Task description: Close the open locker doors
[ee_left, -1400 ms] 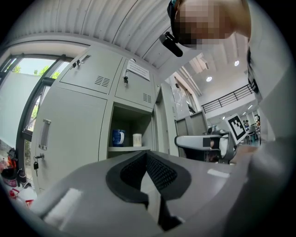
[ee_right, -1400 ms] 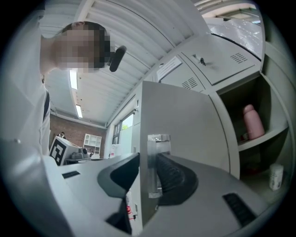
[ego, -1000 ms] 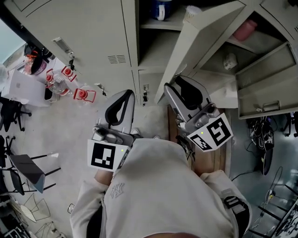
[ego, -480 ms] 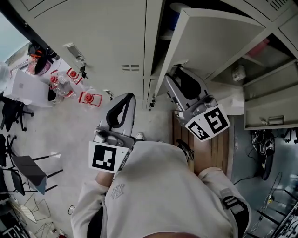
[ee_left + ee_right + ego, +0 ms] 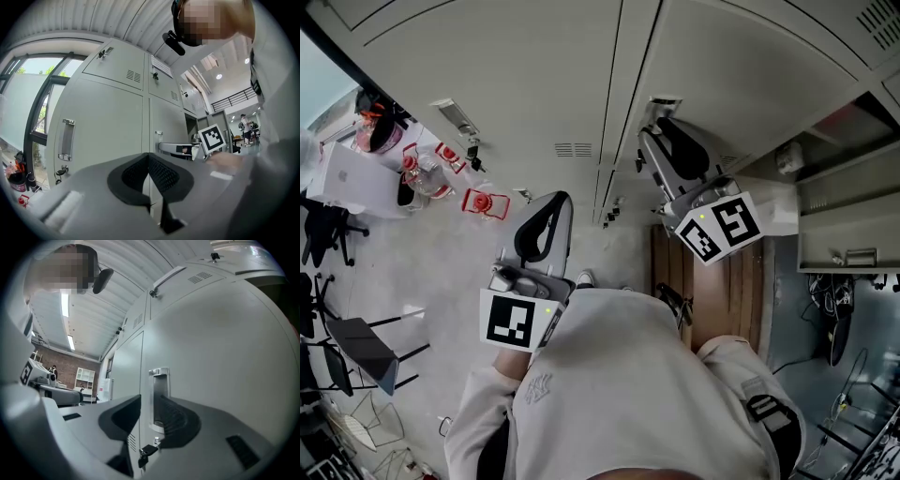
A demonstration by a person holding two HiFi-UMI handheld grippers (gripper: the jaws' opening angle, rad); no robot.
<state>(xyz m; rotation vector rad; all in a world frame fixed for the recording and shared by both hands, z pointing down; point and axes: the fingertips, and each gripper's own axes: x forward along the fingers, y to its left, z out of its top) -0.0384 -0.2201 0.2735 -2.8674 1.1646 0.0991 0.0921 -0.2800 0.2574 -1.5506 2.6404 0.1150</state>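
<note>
A bank of grey lockers fills the top of the head view. One tall locker door [image 5: 750,84] lies almost flush with the row. My right gripper [image 5: 654,127] is at its recessed handle [image 5: 664,101], jaws a little apart with nothing between them. In the right gripper view that handle [image 5: 159,394] shows through the gap, with a key [image 5: 144,453] hanging below it. Another locker door [image 5: 848,211] at the far right stands open. My left gripper [image 5: 551,202] is shut and empty, held low and short of the shut locker doors [image 5: 108,126].
Red-capped bottles [image 5: 483,200] stand on the floor at the lockers' foot on the left. A wooden board [image 5: 722,300] lies under my right side. Chairs [image 5: 356,347] stand at the left and cables [image 5: 839,319] at the right. A white item [image 5: 786,159] sits inside the open locker.
The tall door has swung from wide open to almost flush, with my right gripper moving forward with it at its handle. The left gripper has barely moved.
</note>
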